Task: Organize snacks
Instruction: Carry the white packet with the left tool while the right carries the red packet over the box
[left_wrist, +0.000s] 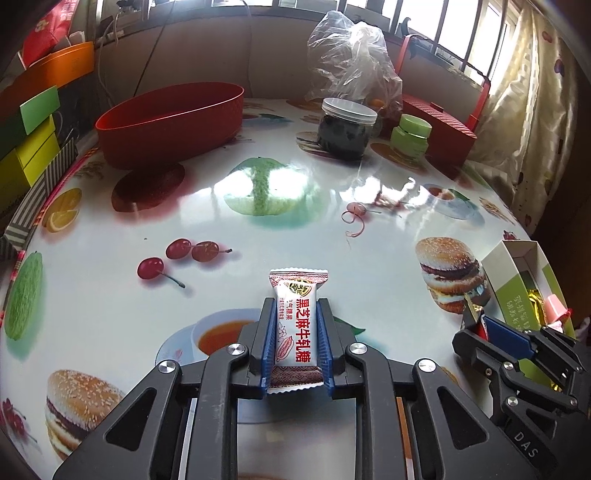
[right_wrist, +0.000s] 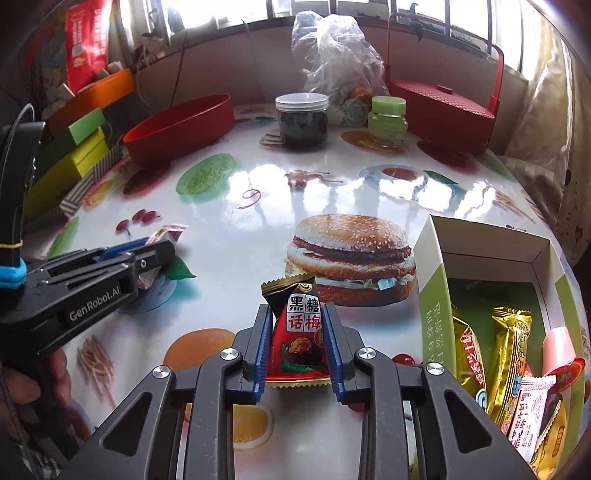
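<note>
My left gripper (left_wrist: 297, 310) is shut on a white nougat candy (left_wrist: 297, 288) with red lettering, gripped lengthwise between the blue pads just above the fruit-print table (left_wrist: 295, 221). In the right wrist view the same gripper (right_wrist: 162, 251) is at the left, with the white candy (right_wrist: 168, 232) poking out of it. My right gripper (right_wrist: 296, 314) is shut on a red-and-black plum candy (right_wrist: 301, 325), which stands upright between the pads. The right gripper (left_wrist: 476, 325) also shows at the lower right of the left wrist view. An open green-and-white box (right_wrist: 432, 295) holding several wrapped snacks lies to the right.
A red oval bowl (left_wrist: 170, 122) stands at the back left, beside stacked green and orange boxes (left_wrist: 37, 110). At the back are a dark-filled jar (left_wrist: 347, 129), a green jar (left_wrist: 410, 134), a red handled basket (left_wrist: 439, 129) and a plastic bag (left_wrist: 351, 55). A hand (right_wrist: 22, 387) holds the left gripper.
</note>
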